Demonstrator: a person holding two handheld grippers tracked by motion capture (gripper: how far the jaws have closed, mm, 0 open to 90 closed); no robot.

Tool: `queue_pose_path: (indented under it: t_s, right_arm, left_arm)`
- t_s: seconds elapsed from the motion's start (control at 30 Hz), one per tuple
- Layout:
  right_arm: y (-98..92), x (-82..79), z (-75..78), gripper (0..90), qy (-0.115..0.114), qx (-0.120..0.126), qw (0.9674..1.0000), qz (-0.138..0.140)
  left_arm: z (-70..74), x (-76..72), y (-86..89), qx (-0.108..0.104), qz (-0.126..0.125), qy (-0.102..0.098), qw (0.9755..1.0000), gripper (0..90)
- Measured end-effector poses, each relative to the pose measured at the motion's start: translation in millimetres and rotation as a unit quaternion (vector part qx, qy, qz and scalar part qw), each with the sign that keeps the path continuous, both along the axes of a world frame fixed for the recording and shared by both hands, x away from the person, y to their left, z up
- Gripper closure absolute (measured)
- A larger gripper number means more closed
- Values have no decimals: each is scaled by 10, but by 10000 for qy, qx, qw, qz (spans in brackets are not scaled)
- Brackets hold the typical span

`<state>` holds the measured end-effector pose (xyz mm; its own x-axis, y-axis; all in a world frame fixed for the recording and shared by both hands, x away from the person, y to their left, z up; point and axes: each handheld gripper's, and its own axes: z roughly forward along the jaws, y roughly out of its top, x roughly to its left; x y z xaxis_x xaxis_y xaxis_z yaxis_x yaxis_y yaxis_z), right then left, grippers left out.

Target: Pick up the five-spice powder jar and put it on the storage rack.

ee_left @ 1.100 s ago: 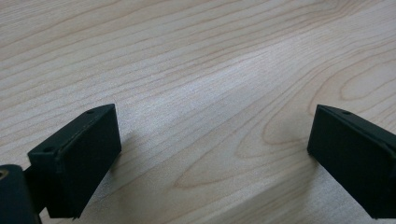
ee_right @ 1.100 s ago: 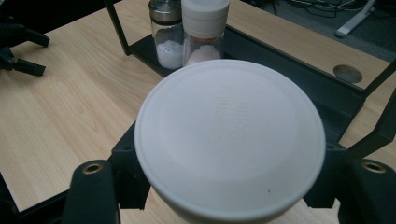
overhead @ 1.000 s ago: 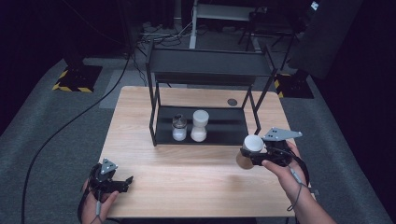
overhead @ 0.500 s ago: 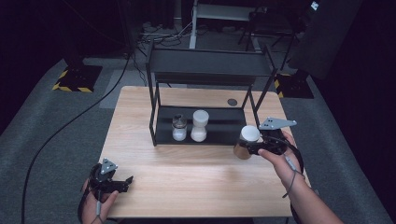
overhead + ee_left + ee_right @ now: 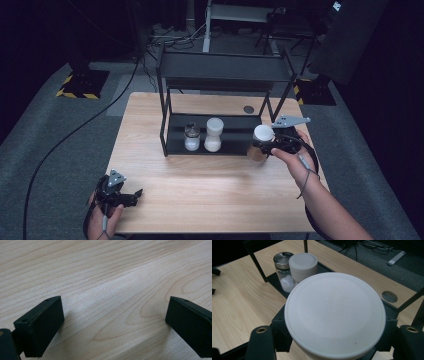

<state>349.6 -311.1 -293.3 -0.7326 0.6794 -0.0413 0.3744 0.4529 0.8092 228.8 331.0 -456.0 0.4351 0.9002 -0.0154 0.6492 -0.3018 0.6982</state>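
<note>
I have the light wooden worktop [image 5: 210, 195] in front of me, with a black two-tier metal rack [image 5: 225, 75] standing on its far half. On the rack's lower shelf sit a white waisted container [image 5: 213, 134] and, touching it on the left, a glass shaker with a metal cap [image 5: 191, 136], partly filled with white grains. A round grommet hole [image 5: 248, 109] shows in the worktop behind the rack.

My right gripper [image 5: 260, 144] is at the rack's right near corner, jaws closed around a jar with a white lid [image 5: 262, 134]; in the right gripper view that lid [image 5: 334, 312] sits between the jaws, with the shaker [image 5: 283, 271] and white container [image 5: 302, 266] beyond it.

My left gripper [image 5: 131, 196] rests low at the near left edge of the worktop, well apart from everything else, jaws spread wide over bare wood [image 5: 107, 290].
</note>
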Motion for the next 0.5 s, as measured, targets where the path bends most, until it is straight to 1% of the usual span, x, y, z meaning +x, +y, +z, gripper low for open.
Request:
queue_pose_path:
  t_s: [0.13,0.17,0.2,0.5]
  right_arm:
    - [66,88,9,332,-23,-21,10000,-14]
    - [66,88,9,332,-23,-21,10000,-14]
    - [108,132,14,332,-17,-58,10000,-5]
    - [212,293,-25,333,18,-3,10000,-23]
  left_arm:
    - [-1,0,-1,-1,1,-1,10000,12]
    - [-1,0,-1,-1,0,-1,10000,12]
    - [-1,1,-1,0,0,-1,10000,12]
    - [0,2,-1,0,-1,1,10000,11]
